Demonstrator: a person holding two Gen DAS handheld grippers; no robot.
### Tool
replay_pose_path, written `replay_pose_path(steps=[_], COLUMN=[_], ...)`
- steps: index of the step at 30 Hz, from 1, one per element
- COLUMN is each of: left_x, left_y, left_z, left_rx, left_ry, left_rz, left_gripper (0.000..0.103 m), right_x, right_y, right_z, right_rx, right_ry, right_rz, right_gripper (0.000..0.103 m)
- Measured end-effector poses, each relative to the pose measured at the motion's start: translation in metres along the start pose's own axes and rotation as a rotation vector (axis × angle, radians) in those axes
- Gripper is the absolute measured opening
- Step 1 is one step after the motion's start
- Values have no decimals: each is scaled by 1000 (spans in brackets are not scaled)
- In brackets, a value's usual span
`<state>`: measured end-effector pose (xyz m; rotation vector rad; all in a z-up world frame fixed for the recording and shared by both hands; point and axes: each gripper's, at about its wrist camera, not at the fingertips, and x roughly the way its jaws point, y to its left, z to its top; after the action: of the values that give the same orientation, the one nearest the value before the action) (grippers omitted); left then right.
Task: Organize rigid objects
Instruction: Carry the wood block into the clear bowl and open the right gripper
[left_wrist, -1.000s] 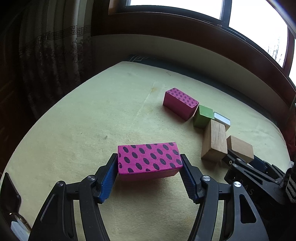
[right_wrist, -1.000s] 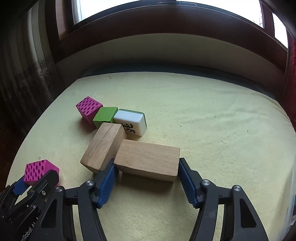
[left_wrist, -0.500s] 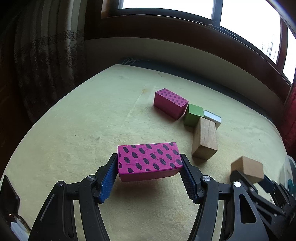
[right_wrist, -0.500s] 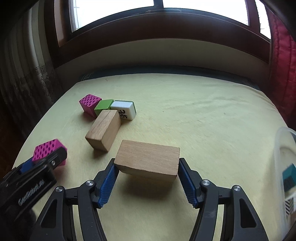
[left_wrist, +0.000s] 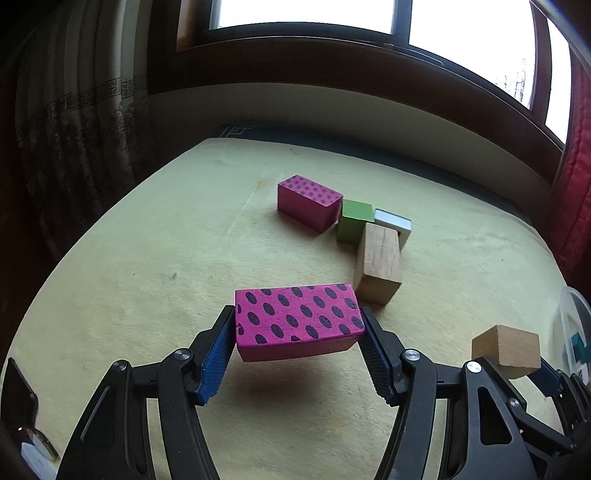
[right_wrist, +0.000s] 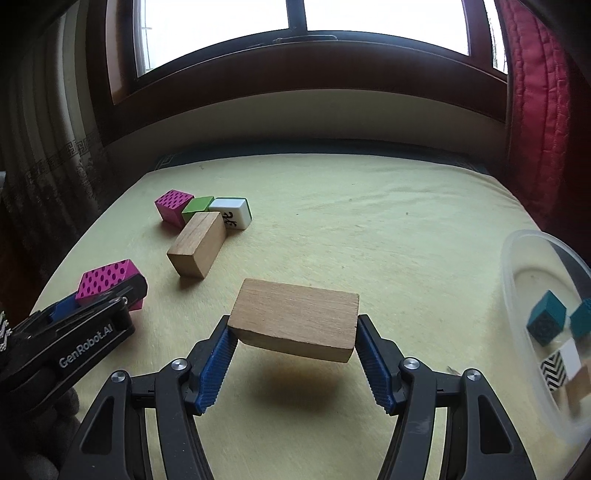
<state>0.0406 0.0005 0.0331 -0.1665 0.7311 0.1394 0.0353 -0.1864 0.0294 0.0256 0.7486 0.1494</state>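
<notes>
As the left wrist view showed, the left gripper (left_wrist: 298, 345) stayed clamped on the spotted pink block (left_wrist: 297, 320), which sat crosswise between the blue pads (left_wrist: 216, 360) and clear of the yellow cloth (left_wrist: 147, 258), its shadow below. Compared with a second earlier, the loose blocks had slid closer to centre: ahead of the claw and slightly right stood a wooden block (left_wrist: 378, 264), touching a green cube (left_wrist: 354, 225) and a white tile (left_wrist: 395, 223), with a second pink block (left_wrist: 308, 203) beyond. The right gripper's wooden block (left_wrist: 508, 350), formerly beside that cluster, now hung low at the right, near a clear tub (left_wrist: 574, 332) newly in sight.

In the right wrist view, the right gripper (right_wrist: 293, 343) gripped the flat wooden block (right_wrist: 295, 319) by its ends, lifted off the cloth (right_wrist: 369, 240). A second before, that block lay against the other wooden block (right_wrist: 197, 243); now they were well apart. To the claw's right had appeared the clear tub (right_wrist: 517, 295), holding teal cubes (right_wrist: 546, 317). The left gripper (right_wrist: 74, 332) lay to the claw's left.
</notes>
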Motion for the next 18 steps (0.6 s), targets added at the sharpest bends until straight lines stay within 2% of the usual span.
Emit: replay_pose_path(steps=[11,18], left_x=[-2,-2], left_y=[-10,-17], left_z=[-4,-7], left_rx=[32,56], left_ry=[-3,-4], left_rz=[-13,-22], left_gripper=[65,65], right_x=[-22,-48], right_y=[-20,-38], right_z=[-9,-8], right_rx=[53,85], right_ry=[-26,-86], right_rz=[-42,-78], right_gripper=[68,68])
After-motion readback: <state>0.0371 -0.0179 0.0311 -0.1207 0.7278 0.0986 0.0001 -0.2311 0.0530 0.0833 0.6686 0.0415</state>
